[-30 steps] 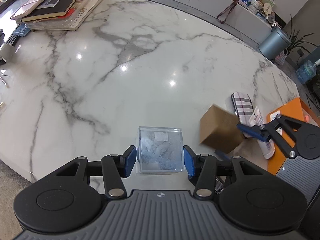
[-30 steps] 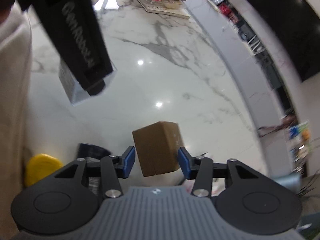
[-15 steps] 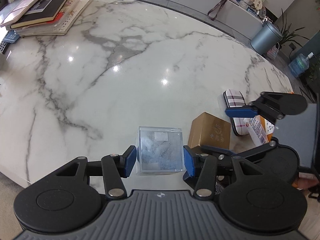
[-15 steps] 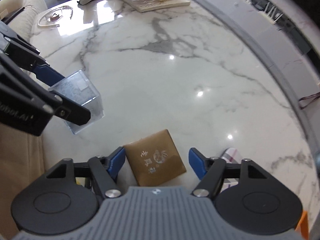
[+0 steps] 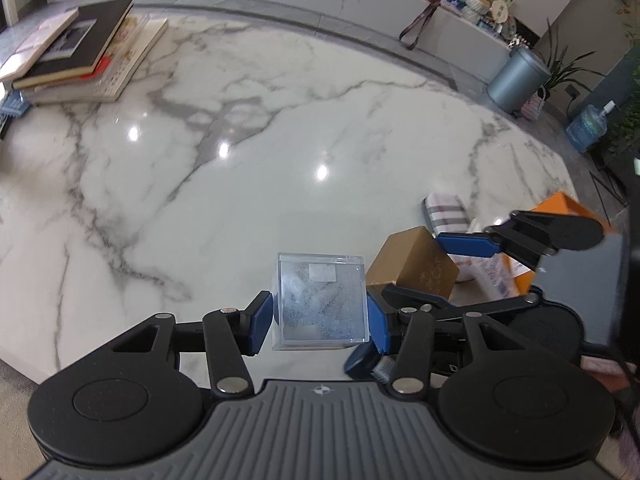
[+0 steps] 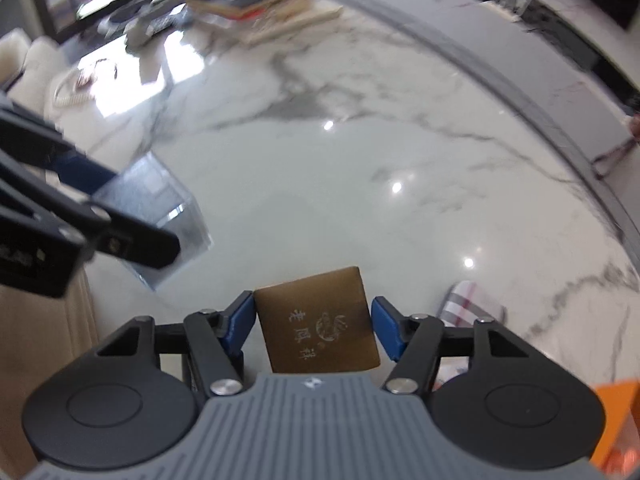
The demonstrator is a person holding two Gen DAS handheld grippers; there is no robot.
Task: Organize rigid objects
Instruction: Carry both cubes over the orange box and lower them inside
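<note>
My left gripper (image 5: pixel 320 320) is shut on a clear plastic cube (image 5: pixel 320 300) and holds it just above the marble table (image 5: pixel 240 184). Immediately right of the cube lies a gold-brown box (image 5: pixel 412 264) with printed characters on its top. In the right wrist view the gold-brown box (image 6: pixel 320 320) sits between the blue pads of my right gripper (image 6: pixel 314 316). Those jaws are closing; the left pad is at the box's edge and a thin gap shows at the right pad. The clear cube (image 6: pixel 160 208) and left gripper (image 6: pixel 108 208) appear blurred at the left of that view.
A stack of books (image 5: pixel 76 52) lies at the far left. A plaid case (image 5: pixel 444 212), a printed tube (image 5: pixel 492 268) and an orange box (image 5: pixel 560 208) crowd the right of the gold box. A dark blue item (image 5: pixel 360 360) lies under my fingers. The table's near edge runs at lower left.
The gold box went from tilted in the air in the right gripper to lying flat on the marble; the right jaws opened wide, rolled, then narrowed around it. The left gripper kept the cube still.
</note>
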